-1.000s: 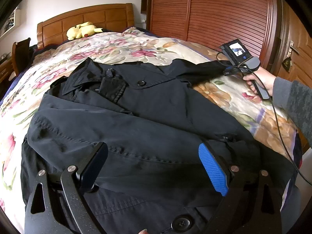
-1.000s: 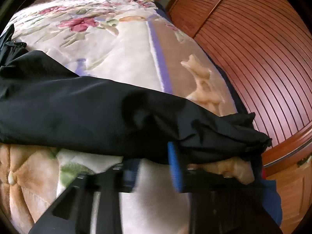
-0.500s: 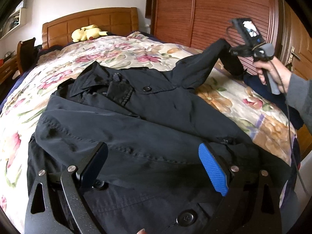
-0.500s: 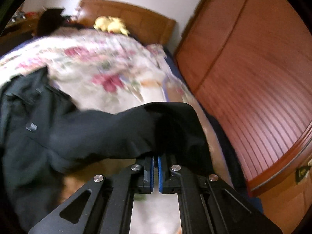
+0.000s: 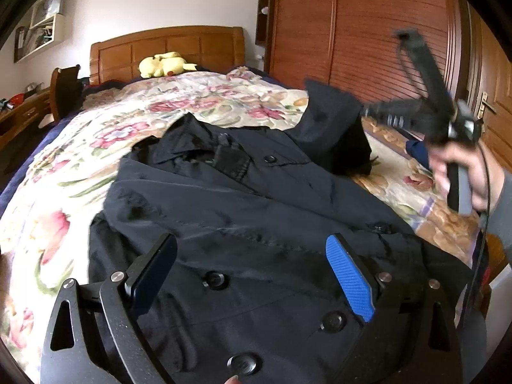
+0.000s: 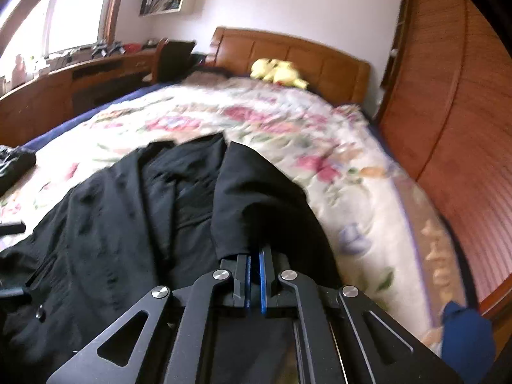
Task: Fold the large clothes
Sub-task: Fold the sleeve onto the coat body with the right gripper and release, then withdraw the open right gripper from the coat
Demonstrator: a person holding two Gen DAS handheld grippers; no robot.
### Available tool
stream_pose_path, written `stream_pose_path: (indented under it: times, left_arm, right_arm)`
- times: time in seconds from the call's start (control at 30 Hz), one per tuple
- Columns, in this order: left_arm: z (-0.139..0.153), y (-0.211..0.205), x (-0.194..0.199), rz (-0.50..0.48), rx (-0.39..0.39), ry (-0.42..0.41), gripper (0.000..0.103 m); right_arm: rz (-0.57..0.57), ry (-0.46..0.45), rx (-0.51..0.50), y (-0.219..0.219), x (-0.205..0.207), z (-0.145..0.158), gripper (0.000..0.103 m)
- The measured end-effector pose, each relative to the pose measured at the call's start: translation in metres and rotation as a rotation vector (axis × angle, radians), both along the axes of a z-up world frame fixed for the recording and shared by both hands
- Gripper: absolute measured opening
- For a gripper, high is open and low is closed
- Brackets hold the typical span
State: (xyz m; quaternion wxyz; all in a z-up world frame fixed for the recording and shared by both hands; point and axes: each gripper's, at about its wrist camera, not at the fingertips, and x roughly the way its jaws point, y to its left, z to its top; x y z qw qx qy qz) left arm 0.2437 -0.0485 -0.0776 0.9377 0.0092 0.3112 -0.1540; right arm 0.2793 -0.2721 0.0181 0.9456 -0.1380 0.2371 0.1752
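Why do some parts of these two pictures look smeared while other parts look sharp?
In the left wrist view, the right gripper and the hand holding it are motion-smeared, while the black coat stays fairly crisp. In the right wrist view, the floral quilt and headboard blur, the gripper's own fingers are sharp, and the window is washed out.

Coat: matt black woven cloth with glossy dark plastic buttons. Bedspread: soft quilted floral cloth. Headboard and wardrobe: polished reddish wood, the wardrobe slatted; left gripper pads: ribbed blue.
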Motion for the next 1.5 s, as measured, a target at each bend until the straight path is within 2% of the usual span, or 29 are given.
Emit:
stream_pose_path:
  times: [0.2,0.4,0.5,0.57,0.63,0.8,0.97,1.23,1.5]
  left_arm:
    - [0.006,0.019,-0.008,0.023,-0.002,-0.016,0.095]
    - [0.010,0.033,-0.011,0.041,-0.014,-0.025,0.095]
    - [0.011,0.034,-0.010,0.043,-0.018,-0.029,0.095]
    - [0.011,0.034,-0.008,0.043,-0.021,-0.028,0.095]
    - [0.011,0.033,-0.008,0.043,-0.021,-0.029,0.095]
    - [0.009,0.030,-0.009,0.039,-0.016,-0.025,0.095]
    - [0.007,0.027,-0.006,0.035,-0.011,-0.021,0.095]
    - [0.004,0.022,-0.005,0.032,-0.002,-0.012,0.095]
    - [0.002,0.019,-0.003,0.026,0.004,-0.011,0.095]
  right_arm:
    - [0.010,0.082,-0.009,0.009,0.007,-0.008,0.003]
    - [0.003,0.141,-0.017,0.017,0.015,0.003,0.015]
    - [0.007,0.152,-0.009,0.016,0.007,0.006,0.030]
    - [0.008,0.143,-0.016,0.015,-0.001,0.007,0.043]
    - [0.018,0.138,-0.024,0.015,-0.010,0.010,0.046]
    - [0.019,0.103,-0.017,0.003,-0.017,0.016,0.051]
    - [-0.062,0.104,-0.013,-0.022,-0.002,0.014,0.055]
    - [-0.209,0.221,-0.006,-0.061,0.044,-0.025,0.056]
    - [-0.293,0.322,0.018,-0.078,0.089,-0.057,0.057]
